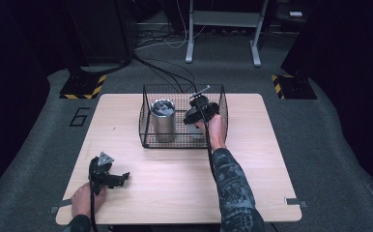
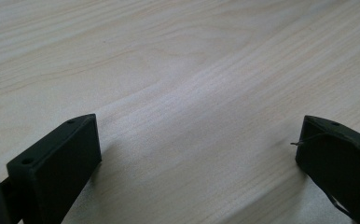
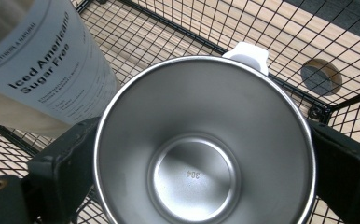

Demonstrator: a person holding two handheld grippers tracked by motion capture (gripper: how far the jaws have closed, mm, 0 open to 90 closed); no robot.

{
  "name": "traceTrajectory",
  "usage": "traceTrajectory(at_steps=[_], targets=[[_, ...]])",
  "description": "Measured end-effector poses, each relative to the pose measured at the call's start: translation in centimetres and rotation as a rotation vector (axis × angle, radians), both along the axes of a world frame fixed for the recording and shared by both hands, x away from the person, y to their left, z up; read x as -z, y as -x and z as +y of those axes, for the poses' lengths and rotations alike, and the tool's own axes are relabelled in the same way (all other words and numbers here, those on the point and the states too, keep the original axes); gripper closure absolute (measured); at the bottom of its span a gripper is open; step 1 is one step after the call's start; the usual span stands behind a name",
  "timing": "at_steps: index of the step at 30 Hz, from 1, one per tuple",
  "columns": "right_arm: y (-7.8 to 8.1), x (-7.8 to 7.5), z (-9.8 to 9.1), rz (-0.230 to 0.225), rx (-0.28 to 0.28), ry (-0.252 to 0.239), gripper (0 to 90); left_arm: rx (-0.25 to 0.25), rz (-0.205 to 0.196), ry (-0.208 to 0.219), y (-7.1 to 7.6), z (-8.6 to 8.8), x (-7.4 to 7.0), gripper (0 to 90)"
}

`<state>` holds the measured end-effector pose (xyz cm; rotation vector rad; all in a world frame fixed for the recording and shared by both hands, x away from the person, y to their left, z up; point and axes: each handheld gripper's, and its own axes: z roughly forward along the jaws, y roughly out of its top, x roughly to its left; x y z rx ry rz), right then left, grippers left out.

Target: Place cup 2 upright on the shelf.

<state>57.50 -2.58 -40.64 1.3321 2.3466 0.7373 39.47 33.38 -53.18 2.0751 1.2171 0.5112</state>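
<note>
The steel cup (image 3: pixel 201 149) sits inside the wire basket (image 1: pixel 148 130), clamped between the jaws of the right tool (image 3: pixel 201 154) (its outside hidden). Beside it stands a tall tumbler (image 1: pixel 164 121). The left tool (image 2: pixel 197 158) rests spread apart on the table (image 1: pixel 175 183).

Label on tall steel tumbler (image 3: pixel 38 70), at ten o'clock of the cup: "Iced Americano Sugar Free" is printed; smaller lines are illegible. Inside base of steel cup (image 3: pixel 194 175): "304" is stamped. Floor (image 1: pixel 79 116), at nine o'clock of the table: numeral "6" is marked.
</note>
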Motion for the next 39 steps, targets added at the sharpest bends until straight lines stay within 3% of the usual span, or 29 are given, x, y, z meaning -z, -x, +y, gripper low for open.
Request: traceTrajectory(at_steps=[15,16,23,29,39], targets=[[-0.1,1.3,-0.4,0.029,0.019,-0.034,5.2,0.000,0.000,0.001,0.0,0.0,0.0,0.0],[-0.1,1.4,-0.6,0.010,0.019,-0.039,5.2,0.000,0.000,0.000,0.0,0.0,0.0,0.0],[0.0,1.5,-0.8,0.020,0.024,-0.062,4.9,0.000,-0.001,0.001,0.0,0.0,0.0,0.0],[0.0,1.6,-1.1,0.063,0.032,-0.062,4.4,0.000,0.000,0.000,0.0,0.0,0.0,0.0],[0.2,1.0,-0.8,0.066,0.014,-0.041,0.0,0.004,-0.004,-0.002,-0.1,0.0,0.0,0.0]])
